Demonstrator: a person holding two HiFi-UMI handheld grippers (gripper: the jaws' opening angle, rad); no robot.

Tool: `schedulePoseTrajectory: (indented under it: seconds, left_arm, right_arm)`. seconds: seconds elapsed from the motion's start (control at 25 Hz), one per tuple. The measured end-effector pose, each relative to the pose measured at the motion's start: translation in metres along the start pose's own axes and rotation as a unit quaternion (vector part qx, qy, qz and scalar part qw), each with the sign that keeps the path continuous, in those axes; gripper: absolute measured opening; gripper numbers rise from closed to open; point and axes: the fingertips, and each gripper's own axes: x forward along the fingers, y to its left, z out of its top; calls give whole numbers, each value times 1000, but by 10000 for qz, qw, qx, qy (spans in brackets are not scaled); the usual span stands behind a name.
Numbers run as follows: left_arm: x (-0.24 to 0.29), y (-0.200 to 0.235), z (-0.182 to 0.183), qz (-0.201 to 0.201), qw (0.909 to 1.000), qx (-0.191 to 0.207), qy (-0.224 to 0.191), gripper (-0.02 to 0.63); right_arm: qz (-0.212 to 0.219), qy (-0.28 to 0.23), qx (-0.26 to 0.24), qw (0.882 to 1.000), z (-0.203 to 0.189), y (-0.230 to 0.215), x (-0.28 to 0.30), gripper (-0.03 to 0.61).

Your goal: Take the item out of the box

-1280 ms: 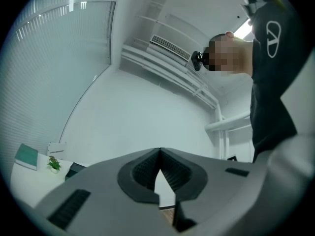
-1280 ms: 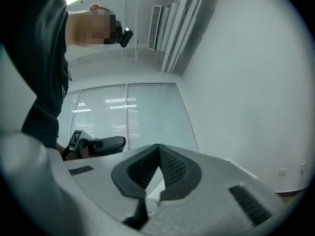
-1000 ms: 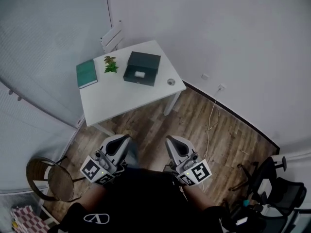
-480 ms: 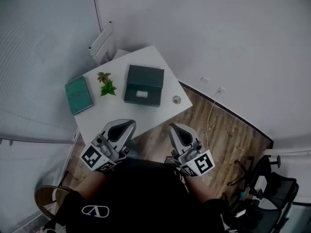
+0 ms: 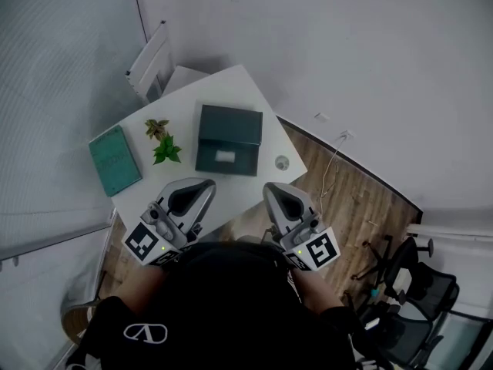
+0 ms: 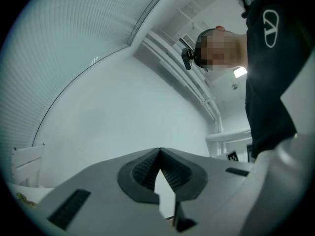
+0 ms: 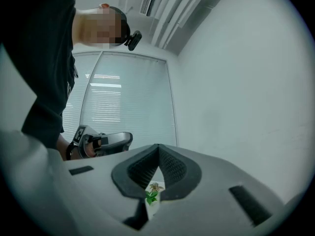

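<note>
1. The box (image 5: 229,129) is dark green, with its lid on and a white label on the side facing the person. It sits on the white worktop (image 5: 223,87), about in the middle. The item inside cannot be seen.
2. The left tongs (image 5: 205,185) reach over the near edge of the worktop, with the tips aimed towards the box's near left corner. They are close to the box but clear of it.
3. The right tongs (image 5: 273,188) are at the near edge too, right of the box's near right corner and not touching it. The box lies ahead of both tongs and roughly between them.
4. In the left gripper view the tips of the left tongs meet, with nothing between them and only wall and ceiling beyond.
5. In the right gripper view the right tongs are also closed tip to tip and hold nothing. A small plant (image 7: 152,193) shows through the gap below the tips, and the left tongs are off to the left.
6. On the worktop left of the box stand the small plant and, further left, a teal book (image 5: 115,160).
7. A small round object (image 5: 282,162) lies just right of the box, ahead of the right tongs.
</note>
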Motion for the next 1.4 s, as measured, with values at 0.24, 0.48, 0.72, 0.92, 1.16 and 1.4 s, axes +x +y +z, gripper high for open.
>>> schedulePoseTrajectory:
  seconds: [0.24, 0.48, 0.72, 0.92, 1.16, 1.4]
  left_arm:
    - [17, 8, -3, 123, 9999, -104, -55, 5]
    - [40, 0, -4, 337, 9994, 75, -88, 5]
    - [36, 9, -35, 621, 9974, 160, 342, 6]
    - [38, 14, -38, 776, 9965, 102, 302, 6]
    - [51, 18, -27, 913, 9955, 228, 107, 6]
    - [50, 18, -29, 980, 9950, 143, 77, 5]
  right_arm:
    - [257, 30, -18, 9997, -6, -12, 14, 5]
    - [611, -38, 37, 9981, -4, -36, 16, 5]
    - [903, -5, 119, 9958, -8, -49, 23, 5]
    - [1066, -82, 169, 9941, -7, -51, 32, 5]
    - [1276, 185, 296, 9912, -18, -53, 37, 5]
    - [1398, 625, 170, 9881, -41, -54, 44, 203]
